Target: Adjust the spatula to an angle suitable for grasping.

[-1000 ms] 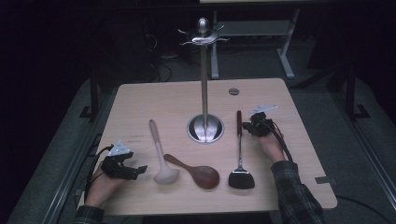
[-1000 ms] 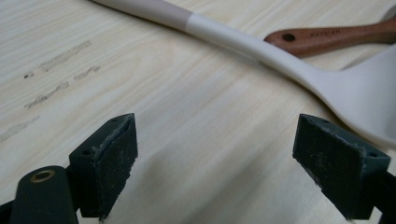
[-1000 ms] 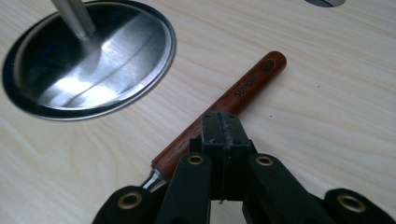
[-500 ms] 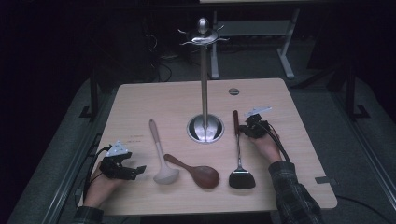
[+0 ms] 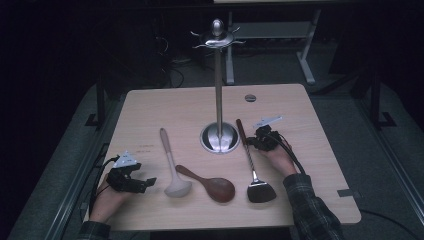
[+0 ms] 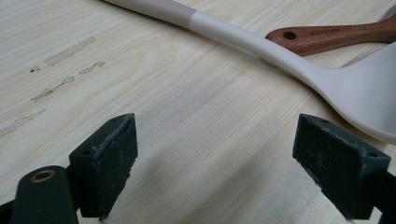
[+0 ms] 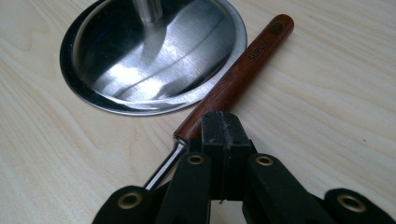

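Wooden handle first: my right jaws (image 7: 220, 135) are pressed fully together and sit over the near end of the spatula (image 5: 248, 156) handle, right where wood meets the metal shank. I cannot tell whether they pinch the handle or only rest on top of it. The spatula lies flat on the counter (image 5: 320, 150), its handle touching the stand's (image 5: 219, 137) steel base at about 4 o'clock of the pole. If the hold is only on top, a lift could leave the spatula behind or let it roll against the base. A grip this far from the black blade could let that heavy end swing down and knock the brown spoon (image 5: 210, 184). My left jaws (image 6: 229, 168) stand wide apart, holding nothing, with the ladle (image 6: 289, 56) just beyond them.
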`<state>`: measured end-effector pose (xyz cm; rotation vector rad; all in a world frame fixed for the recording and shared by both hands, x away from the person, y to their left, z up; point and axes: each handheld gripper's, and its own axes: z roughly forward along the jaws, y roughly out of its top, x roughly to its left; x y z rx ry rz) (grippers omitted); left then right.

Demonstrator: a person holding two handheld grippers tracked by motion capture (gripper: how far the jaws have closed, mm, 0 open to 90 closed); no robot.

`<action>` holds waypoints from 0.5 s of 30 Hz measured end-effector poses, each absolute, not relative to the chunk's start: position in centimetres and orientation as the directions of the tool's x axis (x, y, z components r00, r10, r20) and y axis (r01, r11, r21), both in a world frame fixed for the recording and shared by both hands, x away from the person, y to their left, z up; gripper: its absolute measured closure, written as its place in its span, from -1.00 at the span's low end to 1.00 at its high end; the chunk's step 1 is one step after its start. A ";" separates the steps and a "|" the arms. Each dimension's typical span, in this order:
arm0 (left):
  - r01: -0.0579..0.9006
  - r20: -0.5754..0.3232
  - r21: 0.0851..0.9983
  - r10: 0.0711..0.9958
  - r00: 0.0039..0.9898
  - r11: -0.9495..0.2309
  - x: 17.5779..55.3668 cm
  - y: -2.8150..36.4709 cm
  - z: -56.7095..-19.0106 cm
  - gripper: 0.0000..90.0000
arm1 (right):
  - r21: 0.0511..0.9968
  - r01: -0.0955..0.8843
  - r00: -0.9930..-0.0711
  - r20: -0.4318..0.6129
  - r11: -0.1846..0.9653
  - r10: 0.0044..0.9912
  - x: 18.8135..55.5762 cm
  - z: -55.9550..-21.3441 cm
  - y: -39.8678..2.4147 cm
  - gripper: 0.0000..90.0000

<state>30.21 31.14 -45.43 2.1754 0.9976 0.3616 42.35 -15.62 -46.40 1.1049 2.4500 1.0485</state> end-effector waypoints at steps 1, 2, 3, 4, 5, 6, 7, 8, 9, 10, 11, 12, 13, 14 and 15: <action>0.550 -0.035 0.700 0.747 0.664 -0.457 30.2 31.2 -45.4 -0.70 | 0.701 0.552 -0.676 0.059 0.451 0.735 42.3 -46.3 -15.7 1.00; 0.550 -0.036 0.701 0.748 0.663 -0.453 30.2 31.2 -45.4 -0.70 | 0.707 0.548 -0.675 0.058 0.447 0.736 42.2 -46.1 -15.8 1.00; 0.552 -0.038 0.702 0.750 0.660 -0.450 30.1 31.2 -45.4 -0.70 | 0.709 0.545 -0.676 0.057 0.447 0.735 42.1 -45.9 -15.9 1.00; 0.554 -0.040 0.703 0.752 0.657 -0.446 30.1 31.2 -45.4 -0.70 | 0.706 0.546 -0.676 0.054 0.451 0.735 41.9 -45.5 -16.0 1.00; 0.553 -0.040 0.704 0.754 0.656 -0.444 30.1 31.3 -45.4 -0.70 | 0.700 0.551 -0.677 0.056 0.455 0.734 41.5 -45.2 -16.1 1.00; 0.557 -0.041 0.701 0.754 0.656 -0.446 30.1 31.4 -45.4 -0.70 | 0.700 0.538 -0.689 0.045 0.469 0.723 41.1 -44.9 -16.1 1.00; 0.555 -0.039 0.701 0.754 0.656 -0.447 30.2 31.5 -45.4 -0.70 | 0.693 0.536 -0.697 0.040 0.483 0.716 40.6 -44.6 -16.1 1.00; 0.560 -0.044 0.700 0.756 0.652 -0.442 30.2 31.5 -45.4 -0.70 | 0.686 0.537 -0.703 0.043 0.491 0.709 40.1 -44.3 -16.1 1.00; 0.560 -0.043 0.700 0.757 0.652 -0.442 30.2 31.6 -45.4 -0.70 | 0.682 0.540 -0.708 0.051 0.494 0.704 39.5 -44.1 -16.2 1.00; 0.562 -0.045 0.701 0.759 0.649 -0.439 30.2 31.6 -45.4 -0.70 | 0.681 0.548 -0.706 0.066 0.485 0.706 39.0 -43.9 -16.2 1.00; 0.562 -0.043 0.700 0.759 0.649 -0.441 30.2 31.6 -45.4 -0.70 | 0.675 0.563 -0.702 0.086 0.476 0.707 38.5 -43.9 -16.2 1.00; 0.563 -0.046 0.701 0.761 0.648 -0.438 30.1 31.6 -45.4 -0.70 | 0.667 0.569 -0.703 0.092 0.480 0.705 38.0 -43.8 -16.1 1.00; 0.565 -0.046 0.700 0.762 0.646 -0.437 30.1 31.6 -45.4 -0.70 | 0.660 0.569 -0.709 0.091 0.491 0.699 37.5 -43.7 -15.9 1.00; 0.565 -0.045 0.699 0.762 0.646 -0.438 30.1 31.6 -45.4 -0.70 | 0.658 0.563 -0.715 0.084 0.500 0.694 36.9 -43.7 -15.7 1.00; 0.565 -0.045 0.700 0.763 0.645 -0.436 30.1 31.6 -45.4 -0.70 | 0.656 0.560 -0.721 0.085 0.506 0.687 36.3 -43.7 -15.6 1.00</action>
